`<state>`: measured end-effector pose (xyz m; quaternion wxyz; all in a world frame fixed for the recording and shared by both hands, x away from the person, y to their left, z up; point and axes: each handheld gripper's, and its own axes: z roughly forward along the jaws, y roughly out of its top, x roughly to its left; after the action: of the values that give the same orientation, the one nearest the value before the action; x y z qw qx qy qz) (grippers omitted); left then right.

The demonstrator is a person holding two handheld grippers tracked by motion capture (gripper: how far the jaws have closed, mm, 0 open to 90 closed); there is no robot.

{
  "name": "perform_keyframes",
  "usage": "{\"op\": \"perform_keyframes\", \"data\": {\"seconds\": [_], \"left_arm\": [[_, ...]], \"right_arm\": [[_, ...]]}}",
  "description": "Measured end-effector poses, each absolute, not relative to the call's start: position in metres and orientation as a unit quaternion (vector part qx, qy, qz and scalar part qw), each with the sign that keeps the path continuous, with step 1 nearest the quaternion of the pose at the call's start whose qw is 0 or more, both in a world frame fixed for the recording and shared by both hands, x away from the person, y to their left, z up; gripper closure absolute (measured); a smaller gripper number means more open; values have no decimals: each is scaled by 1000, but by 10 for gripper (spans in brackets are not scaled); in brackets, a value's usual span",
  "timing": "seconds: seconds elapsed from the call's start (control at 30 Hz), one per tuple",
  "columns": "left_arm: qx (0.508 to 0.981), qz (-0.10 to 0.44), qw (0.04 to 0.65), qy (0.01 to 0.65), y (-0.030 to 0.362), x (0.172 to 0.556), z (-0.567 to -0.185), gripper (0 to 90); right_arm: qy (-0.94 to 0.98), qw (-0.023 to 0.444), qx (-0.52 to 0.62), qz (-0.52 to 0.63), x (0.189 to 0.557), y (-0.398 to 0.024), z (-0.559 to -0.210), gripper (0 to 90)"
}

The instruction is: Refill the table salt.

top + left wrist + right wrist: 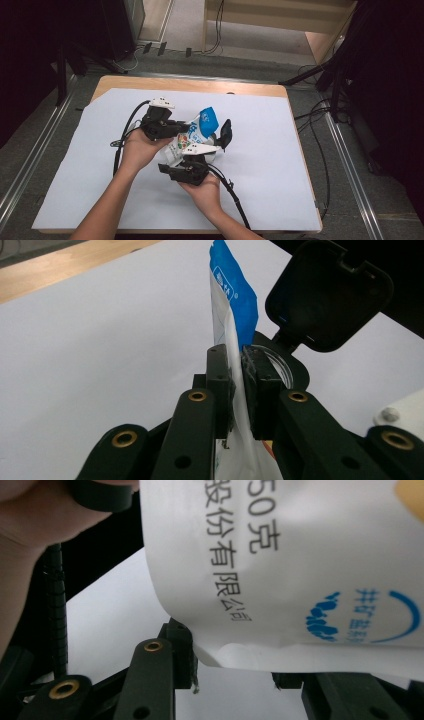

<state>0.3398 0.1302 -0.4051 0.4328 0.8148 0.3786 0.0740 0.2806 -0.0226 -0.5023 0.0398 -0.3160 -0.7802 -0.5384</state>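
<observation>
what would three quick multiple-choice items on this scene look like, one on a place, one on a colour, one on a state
1. Where is the black container with the open lid?
A. beyond the pouch, on the white sheet
B. on the floor
C. in the person's left palm

2. What colour is the top band of the pouch?
A. red
B. blue
C. green

3. How does the left claw stand?
A. wide open, nothing between
B. shut on the pouch
C. shut on a cable

Key: 1 A, the left gripper view shows it past the pouch on the white sheet. 2 B, the band is blue. 3 B, both pads press the pouch edge.
</observation>
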Motion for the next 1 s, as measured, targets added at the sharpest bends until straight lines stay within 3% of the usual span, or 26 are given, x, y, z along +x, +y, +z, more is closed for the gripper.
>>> {"op": "perform_keyframes", "data": {"seconds": [0.6, 1.0], "left_arm": [[823, 21, 432, 368, 143, 340, -410, 843], [831, 17, 428, 354, 143, 339, -413, 842]], "right_arm": [[-784, 29, -327, -527, 282, -22, -515, 609], [-781, 20, -341, -523, 284, -26, -523, 603]]}}
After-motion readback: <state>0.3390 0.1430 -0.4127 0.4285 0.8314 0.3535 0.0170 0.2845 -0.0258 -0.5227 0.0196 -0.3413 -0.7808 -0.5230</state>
